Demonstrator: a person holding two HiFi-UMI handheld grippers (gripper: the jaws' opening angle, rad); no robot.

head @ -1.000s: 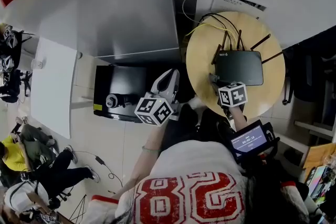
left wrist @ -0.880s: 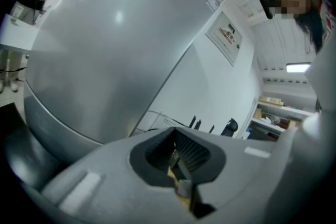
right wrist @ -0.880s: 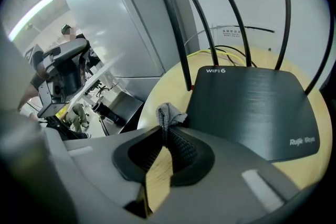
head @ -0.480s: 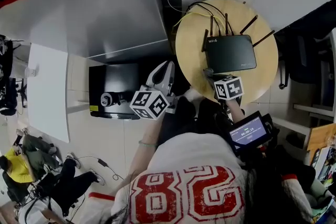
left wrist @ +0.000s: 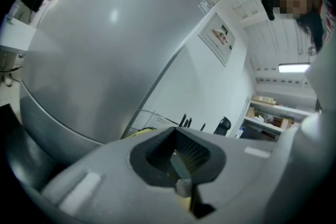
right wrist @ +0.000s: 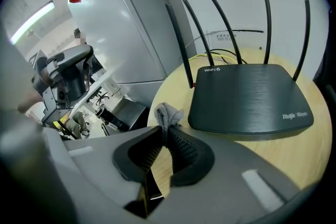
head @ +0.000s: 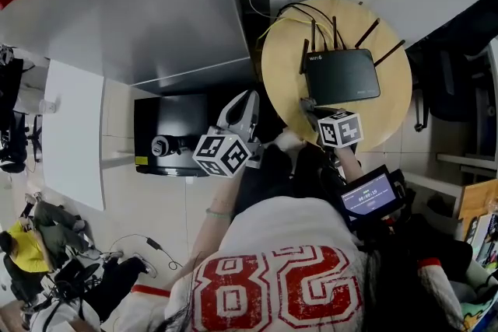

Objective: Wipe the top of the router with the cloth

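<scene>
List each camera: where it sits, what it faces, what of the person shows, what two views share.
Head view: on the person's head, facing steeply down at the router on the round table; shirt, forearm, left gripper and right gripper show.
Left gripper view: on that gripper, facing up past its shut jaws at a grey panel.
Right gripper view: on that gripper, facing the router across the table; jaws pinch the cloth.
Shared: head and right gripper views both show router and table.

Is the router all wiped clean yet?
Not yet. Done: the grey cloth is picked up, pinched in the right gripper. In hand: the cloth sits just beside the front corner of the black router, not on its top. Left: all the wiping of the top. The left gripper is shut and empty, off to the side.
</scene>
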